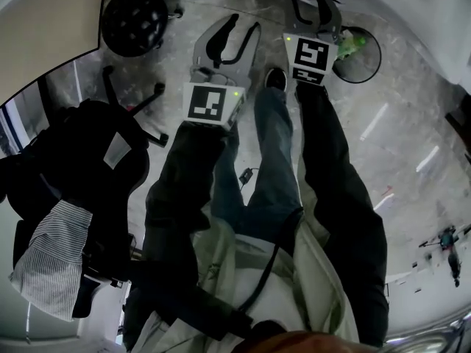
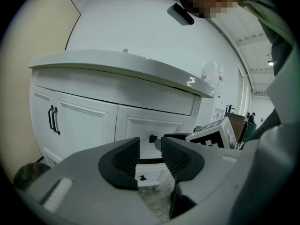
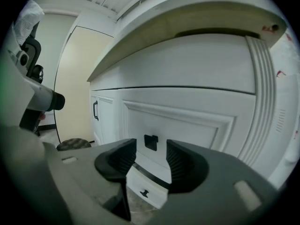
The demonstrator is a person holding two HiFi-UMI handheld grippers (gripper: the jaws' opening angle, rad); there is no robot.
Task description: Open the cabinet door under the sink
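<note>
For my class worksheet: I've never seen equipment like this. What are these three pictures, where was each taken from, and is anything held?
No robot here: a person holds a two-jaw gripper in each hand. The head view looks down from the person's head onto the left gripper and right gripper. The other two views come from cameras riding on each gripper, looking along its jaws at a white cabinet under a countertop. Both pairs of jaws stand apart, holding nothing; a dark handle shows beyond the right pair. A chair draped with clothes stands on the floor.
</note>
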